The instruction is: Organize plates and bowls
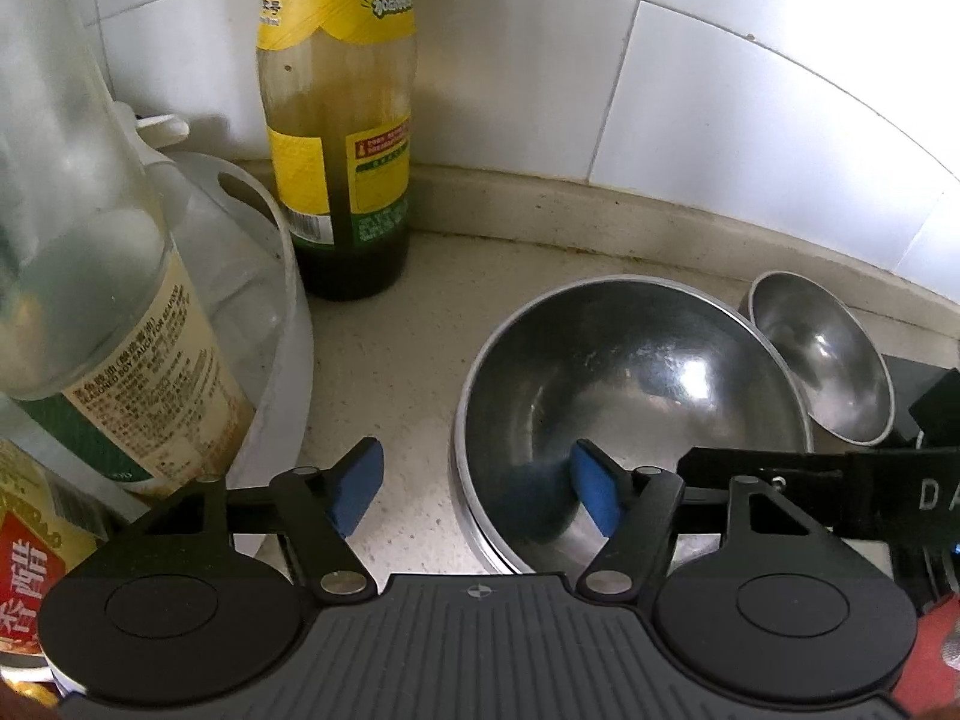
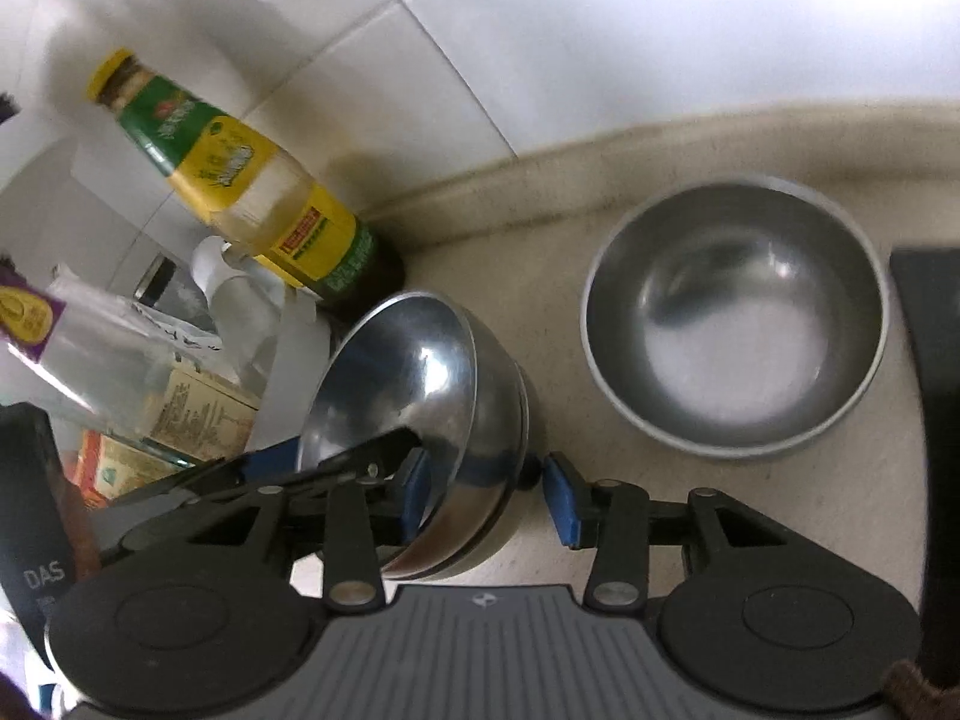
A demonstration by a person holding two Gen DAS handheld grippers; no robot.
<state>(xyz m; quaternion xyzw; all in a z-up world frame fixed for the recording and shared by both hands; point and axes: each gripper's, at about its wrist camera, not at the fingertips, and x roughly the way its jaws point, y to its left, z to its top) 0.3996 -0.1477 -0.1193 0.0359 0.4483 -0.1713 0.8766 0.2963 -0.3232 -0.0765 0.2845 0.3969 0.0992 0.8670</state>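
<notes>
Two steel bowls nested in a stack [image 2: 456,420] sit nearest me, my right claw [image 2: 486,492] spread astride their rim without pinching, and my left claw [image 1: 474,489] likewise spread across the rim's other side. Right of that stack stands a lone bowl [image 2: 738,324]; behind the stack, a sauce bottle [image 2: 270,204] against the tiled wall [image 2: 540,30].

Both wrist views looked steeply down at a tiled counter corner from close range; they shared the stacked steel bowls [image 1: 630,396] [image 2: 414,396] and yellow-labelled bottle [image 1: 339,138] [image 2: 258,192].
</notes>
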